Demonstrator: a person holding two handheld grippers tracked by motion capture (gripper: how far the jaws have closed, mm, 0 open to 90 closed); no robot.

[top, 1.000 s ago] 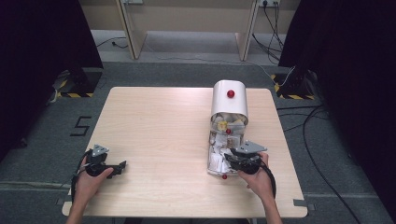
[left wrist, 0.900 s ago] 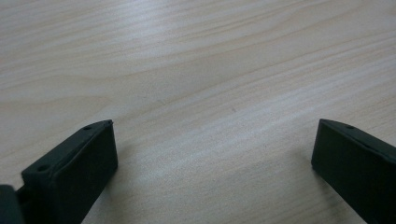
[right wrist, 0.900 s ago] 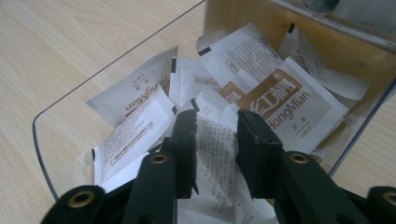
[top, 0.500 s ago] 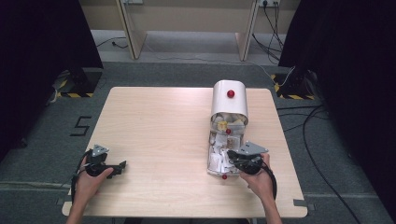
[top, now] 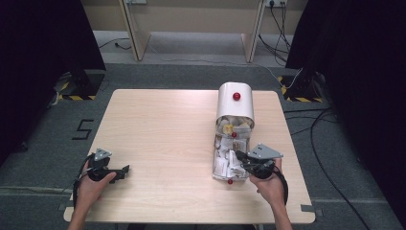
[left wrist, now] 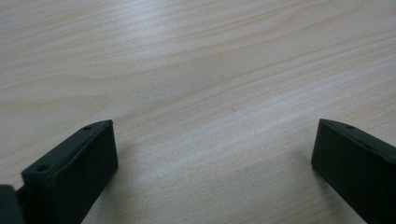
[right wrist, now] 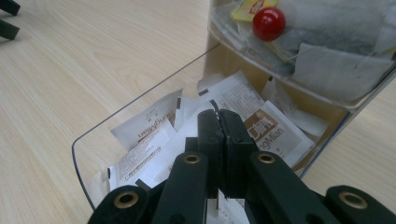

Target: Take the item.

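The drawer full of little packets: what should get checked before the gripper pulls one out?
1. Right gripper shut: ok; its jaws have just been closing and meet down in the open clear drawer.
2. A white packet caught between them: cannot tell; the tips sit among the packets, with no clear pinch.
3. Drawer pulled out of the white dispenser: ok.
4. Way up and out free: ok; the upper tray's red knob sits farther back.
5. Left gripper out of the way: ok; open, low over the table.
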